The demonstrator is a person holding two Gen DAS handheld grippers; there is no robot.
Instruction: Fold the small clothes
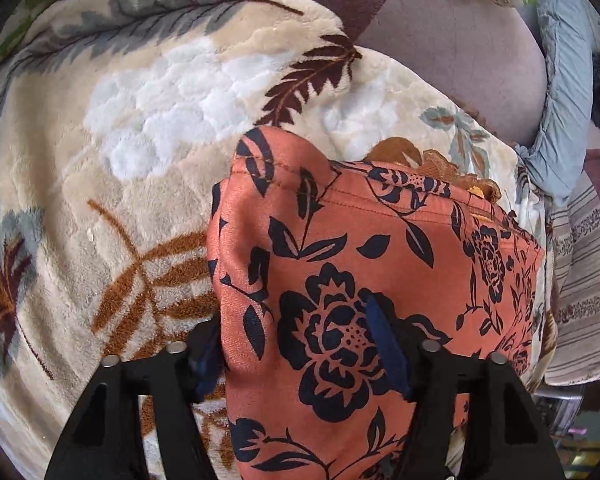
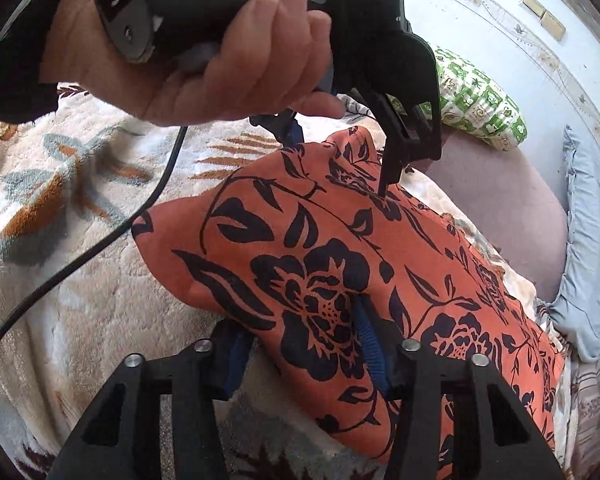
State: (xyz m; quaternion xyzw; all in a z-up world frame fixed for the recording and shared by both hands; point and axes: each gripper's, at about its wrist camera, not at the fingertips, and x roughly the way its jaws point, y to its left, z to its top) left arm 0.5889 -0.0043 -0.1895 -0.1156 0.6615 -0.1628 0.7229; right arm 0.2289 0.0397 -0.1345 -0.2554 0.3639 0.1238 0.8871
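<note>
The orange floral garment [image 2: 340, 264] lies doubled on the plush blanket [image 1: 140, 128], one fold apparently made. The left gripper [image 1: 300, 344] and right gripper [image 2: 300, 344] each pinch a garment edge (jaws narrowed on cloth); further folds likely remain.

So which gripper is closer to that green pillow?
Left. The left gripper pinches the orange floral garment at its far edge, toward the green pillow; the right gripper holds the near edge, farther away.

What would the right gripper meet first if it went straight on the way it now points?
The orange floral cloth: the right gripper already has a fold of it between its fingers. Beyond it probably lies the plush blanket, though depth is unclear.
</note>
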